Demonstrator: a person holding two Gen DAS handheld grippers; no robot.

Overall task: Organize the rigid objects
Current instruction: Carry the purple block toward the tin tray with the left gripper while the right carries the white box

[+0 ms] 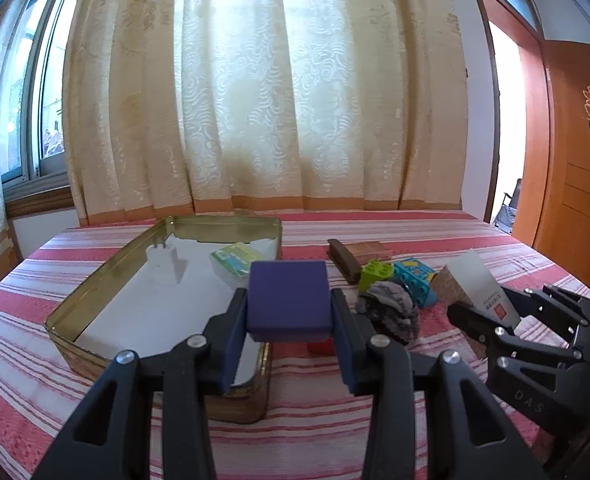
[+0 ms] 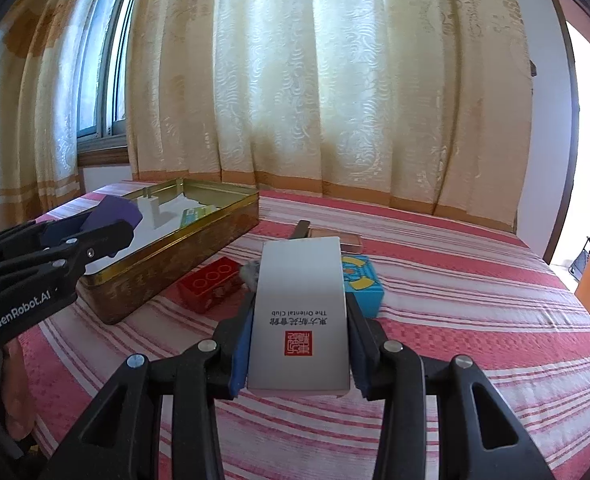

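Black linkage arms fill the foreground, and between them the left gripper (image 1: 289, 312) has its 2 blue pads clamped on the sides of a purple box (image 1: 288, 300), jaws only partly apart, just as wide as the box. It hangs over the near right corner of the gold tin tray (image 1: 167, 232), which sits on the red-and-white striped cloth (image 1: 415, 236). Inside the tray a white plug adapter (image 1: 163, 266) stands upright on the white lining, and a green-topped packet (image 1: 237, 258) lies to its right, near the far wall.

Over on the right, the right gripper (image 2: 299, 320) grips a tall white carton (image 2: 301, 312) printed "The Oriental Club" with a red seal, pads pressed on both long sides, jaws narrow to match it. It is held up off the cloth, to the right of the tray.

Loose on the cloth beside the tray: a red brick (image 2: 211, 284) just outside the tray's right wall, a grey fuzzy lump (image 1: 389, 310), a lime green brick (image 1: 377, 274), a turquoise block with yellow marks (image 2: 363, 284), and farther back a dark brown bar (image 1: 345, 262) against a flat copper-coloured case (image 1: 369, 250). Cream curtains (image 1: 295, 100) hang behind it all.
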